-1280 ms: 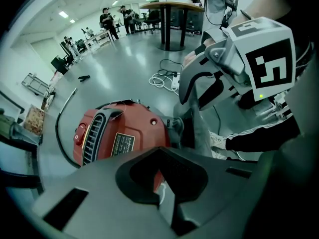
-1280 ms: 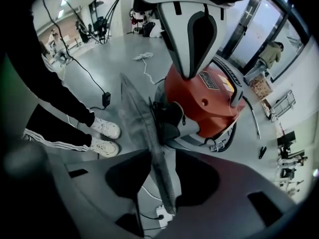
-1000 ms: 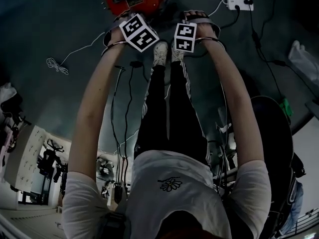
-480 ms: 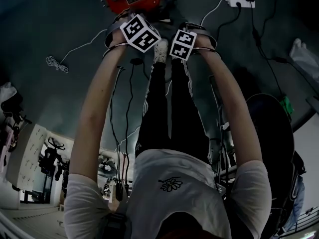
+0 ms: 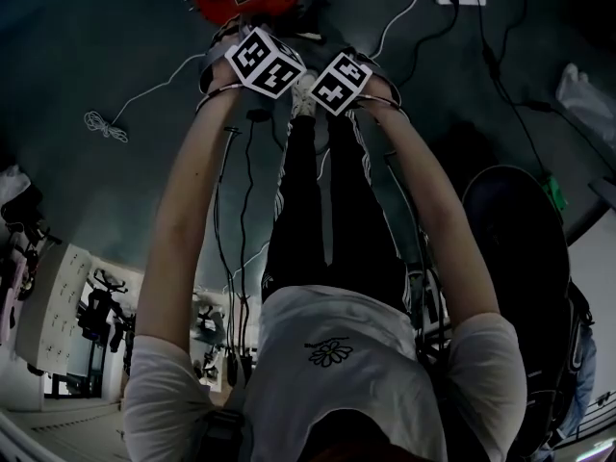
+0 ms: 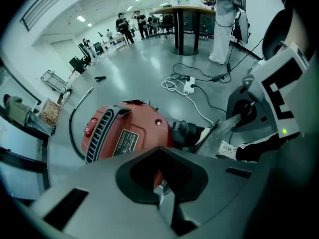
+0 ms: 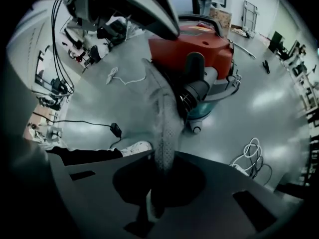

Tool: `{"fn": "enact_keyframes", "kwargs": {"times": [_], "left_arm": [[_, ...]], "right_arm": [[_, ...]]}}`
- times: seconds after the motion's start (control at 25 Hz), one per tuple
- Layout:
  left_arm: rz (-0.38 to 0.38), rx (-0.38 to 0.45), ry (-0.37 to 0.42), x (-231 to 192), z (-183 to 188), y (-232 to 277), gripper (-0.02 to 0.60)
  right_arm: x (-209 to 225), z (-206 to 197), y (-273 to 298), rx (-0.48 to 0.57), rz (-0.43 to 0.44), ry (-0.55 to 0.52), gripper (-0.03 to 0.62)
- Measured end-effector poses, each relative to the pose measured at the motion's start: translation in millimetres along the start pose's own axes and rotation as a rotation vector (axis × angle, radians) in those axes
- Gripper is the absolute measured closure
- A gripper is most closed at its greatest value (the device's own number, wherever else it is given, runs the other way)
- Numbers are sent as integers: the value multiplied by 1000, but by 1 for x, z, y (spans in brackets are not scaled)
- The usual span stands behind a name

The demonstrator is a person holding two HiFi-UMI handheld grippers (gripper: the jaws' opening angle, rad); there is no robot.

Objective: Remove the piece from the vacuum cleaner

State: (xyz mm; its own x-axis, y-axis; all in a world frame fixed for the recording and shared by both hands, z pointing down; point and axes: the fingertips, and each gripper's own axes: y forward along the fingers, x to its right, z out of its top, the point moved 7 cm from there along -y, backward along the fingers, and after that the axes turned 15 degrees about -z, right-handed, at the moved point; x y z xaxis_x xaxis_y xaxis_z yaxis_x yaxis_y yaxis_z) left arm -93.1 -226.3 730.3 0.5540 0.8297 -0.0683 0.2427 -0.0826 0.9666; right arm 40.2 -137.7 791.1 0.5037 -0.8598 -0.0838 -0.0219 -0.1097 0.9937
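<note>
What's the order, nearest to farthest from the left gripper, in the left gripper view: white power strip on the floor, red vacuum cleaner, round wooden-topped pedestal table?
1. red vacuum cleaner, right at the jaws.
2. white power strip, on the floor beyond it, right of centre.
3. round wooden-topped pedestal table, far back, top centre.

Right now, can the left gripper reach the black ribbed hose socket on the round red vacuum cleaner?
Probably yes: the left gripper hangs above the red vacuum cleaner, beside the socket. The right gripper, shut on the grey textured strip by that socket, crowds it.
</note>
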Motion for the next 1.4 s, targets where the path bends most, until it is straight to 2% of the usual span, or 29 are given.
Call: {"fn": "enact_keyframes", "kwargs": {"times": [0.08,0.12,0.16,0.24,0.28,0.4,0.56,0.68,0.76,0.92,1.0,1.12,1.32,1.4], "left_arm": [[6,-9,-9,1,1,0,578],[12,-13,-11,2,2,0,578],[24,-16,-12,3,3,0,578],[48,-22,-18,5,4,1,578],[50,-23,-29,5,3,1,578],[30,-26,-66,5,2,0,578],[34,-20,-78,5,3,1,578],[29,-17,-75,8,2,0,578],[28,-15,-80,9,2,0,578],[34,-3,-85,5,1,0,578],[25,-1,-100,5,2,0,578],[19,4,-102,4,6,3,578],[18,2,-118,2,2,3,578],[11,14,-166,1,1,1,578]], "right_arm": [[-4,-1,-2,-1,-25,-26,574],[-4,-4,-2,-6,-19,0,574],[-2,-7,-1,-16,7,74,574],[1,-13,-2,-31,81,300,574],[-3,-13,-4,-23,85,341,574],[-18,-10,-11,1,-8,131,574],[-17,-13,-13,9,18,137,574],[-24,-14,-16,16,7,91,574],[-35,-14,-18,18,31,52,574],[-93,-39,-16,-45,167,-117,574],[-113,-63,-12,-82,158,-83,574],[-102,-68,-12,-91,135,47,574],[-81,-51,-21,-51,106,103,574],[-75,-47,-29,-42,85,91,574]]}}
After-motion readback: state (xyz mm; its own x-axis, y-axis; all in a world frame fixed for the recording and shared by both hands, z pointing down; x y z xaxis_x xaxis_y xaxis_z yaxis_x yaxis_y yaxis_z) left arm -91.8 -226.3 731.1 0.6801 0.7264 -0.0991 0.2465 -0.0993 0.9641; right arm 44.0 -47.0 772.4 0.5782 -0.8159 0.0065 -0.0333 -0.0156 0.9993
